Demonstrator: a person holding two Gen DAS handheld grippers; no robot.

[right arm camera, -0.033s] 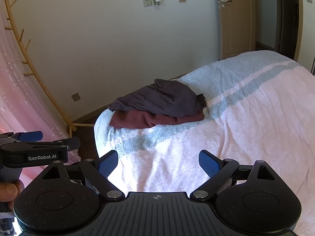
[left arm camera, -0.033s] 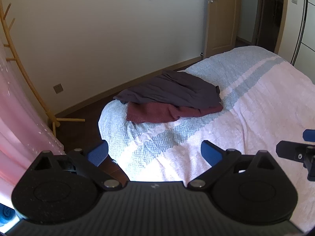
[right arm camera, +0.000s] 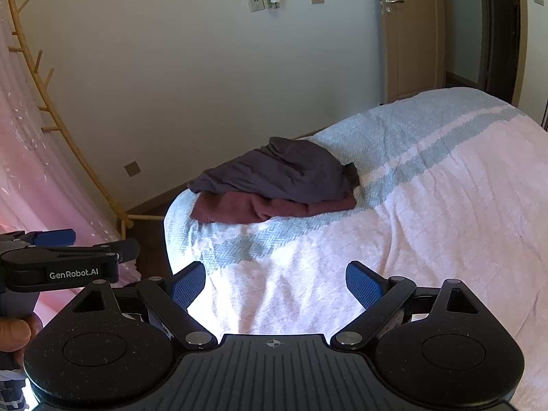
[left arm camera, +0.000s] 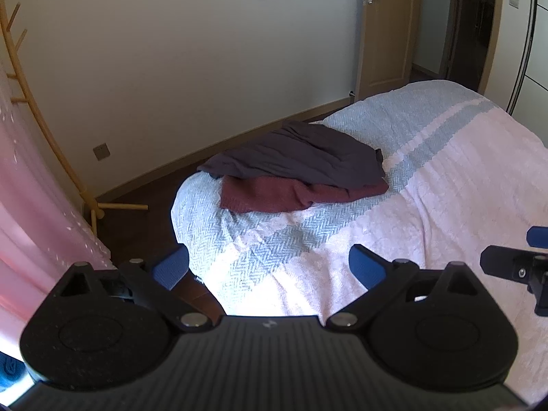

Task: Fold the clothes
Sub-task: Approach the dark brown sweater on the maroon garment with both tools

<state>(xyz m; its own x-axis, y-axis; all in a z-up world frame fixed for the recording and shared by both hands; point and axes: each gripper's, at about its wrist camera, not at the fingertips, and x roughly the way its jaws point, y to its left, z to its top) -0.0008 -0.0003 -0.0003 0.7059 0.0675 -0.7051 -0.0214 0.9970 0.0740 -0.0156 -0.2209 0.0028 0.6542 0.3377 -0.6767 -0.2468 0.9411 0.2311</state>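
Big bed (left arm camera: 445,185) fills the right of both views, covered in a pink and pale blue herringbone blanket, one corner rounding off toward the dark floor. On that corner sits the pile of clothes: a dark grey garment (left arm camera: 301,156) crumpled on top, a maroon garment (left arm camera: 274,195) spread flat beneath it and poking out along the near edge. Neither looks folded. Behind, a plain white wall, a wooden door (left arm camera: 383,30) ajar at the back, a bamboo coat rack (right arm camera: 51,109) leaning by the pink curtain on the left.

Now the tools. Left gripper (left arm camera: 269,267) held level, out over the blanket's near edge and the floor beside it, blue pads spread wide, nothing between them. Right gripper (right arm camera: 275,282) alongside, pointing the same way over the pink stretch of blanket, jaws equally wide apart and empty. Both are well short of the clothes pile. In the right view, a hand (right arm camera: 15,334) wraps the left tool's handle at the lower left edge.
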